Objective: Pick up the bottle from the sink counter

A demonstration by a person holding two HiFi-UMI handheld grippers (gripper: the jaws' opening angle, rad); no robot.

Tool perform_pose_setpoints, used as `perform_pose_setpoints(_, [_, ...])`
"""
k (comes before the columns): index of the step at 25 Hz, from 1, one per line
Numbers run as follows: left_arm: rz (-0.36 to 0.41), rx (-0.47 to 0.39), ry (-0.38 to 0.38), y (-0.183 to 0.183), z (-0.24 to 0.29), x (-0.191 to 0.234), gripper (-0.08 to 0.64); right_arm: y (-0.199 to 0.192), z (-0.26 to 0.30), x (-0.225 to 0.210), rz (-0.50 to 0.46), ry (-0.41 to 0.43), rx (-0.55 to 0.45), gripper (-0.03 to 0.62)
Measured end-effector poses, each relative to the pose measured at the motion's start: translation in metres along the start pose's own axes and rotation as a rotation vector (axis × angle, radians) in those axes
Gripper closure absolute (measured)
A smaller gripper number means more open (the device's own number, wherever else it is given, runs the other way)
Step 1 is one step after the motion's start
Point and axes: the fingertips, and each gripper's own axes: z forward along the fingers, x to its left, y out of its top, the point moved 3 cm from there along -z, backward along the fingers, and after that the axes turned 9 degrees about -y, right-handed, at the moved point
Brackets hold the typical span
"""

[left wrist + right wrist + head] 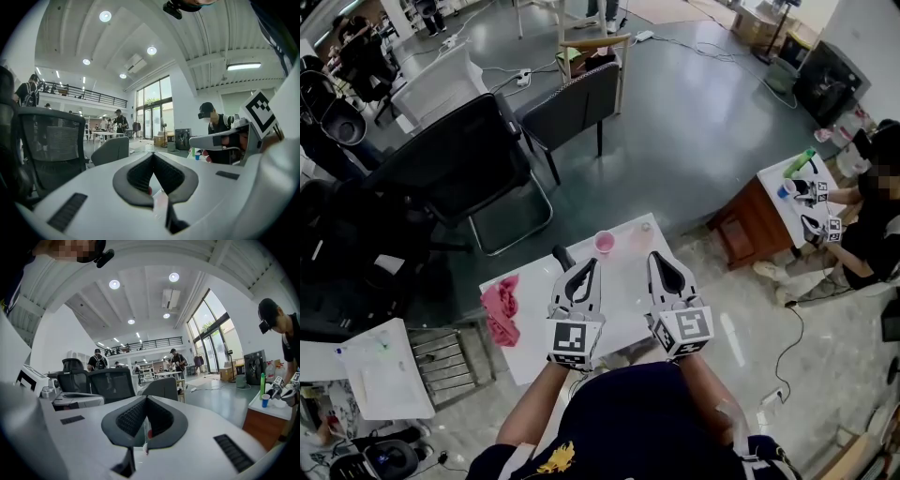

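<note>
In the head view a small white table point(623, 309) stands in front of me. On its far edge are a pink cup point(604, 242) and a pale, clear container point(643, 231) that may be the bottle; it is too small to tell. My left gripper point(592, 263) and right gripper point(655, 258) hover side by side over the table, just short of those two, both empty. In the left gripper view the left gripper point(153, 155) has its jaws meeting at the tips. The right gripper point(146, 398) is likewise shut in its own view. No sink counter is in view.
A pink cloth point(500, 310) lies at the table's left edge and a black object point(562, 255) near the left gripper. Black office chairs point(459, 159) stand beyond. At the right, another person works at a table point(787, 211) with a green bottle point(800, 161) and a blue cup point(785, 190).
</note>
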Motion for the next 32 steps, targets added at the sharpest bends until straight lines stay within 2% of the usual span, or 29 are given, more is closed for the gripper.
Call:
perform_pose_setpoints(10, [-0.019,0.015,-0.012,-0.010,0.019,0.001,0.542,-0.011,0.009,-0.019,-0.008,-0.037,0.015,0.566])
perform_pose_setpoints(14, [-0.051,0.027,-0.018,-0.019,0.029,0.001,0.541,-0.017,0.014,-0.025,-0.013,-0.048,0.026,0.566])
perform_pose_setpoints(32, [-0.083,0.125,-0.033,-0.058,0.056,0.006,0.542,-0.068,0.048,-0.042,-0.057,-0.064,0.145,0.566])
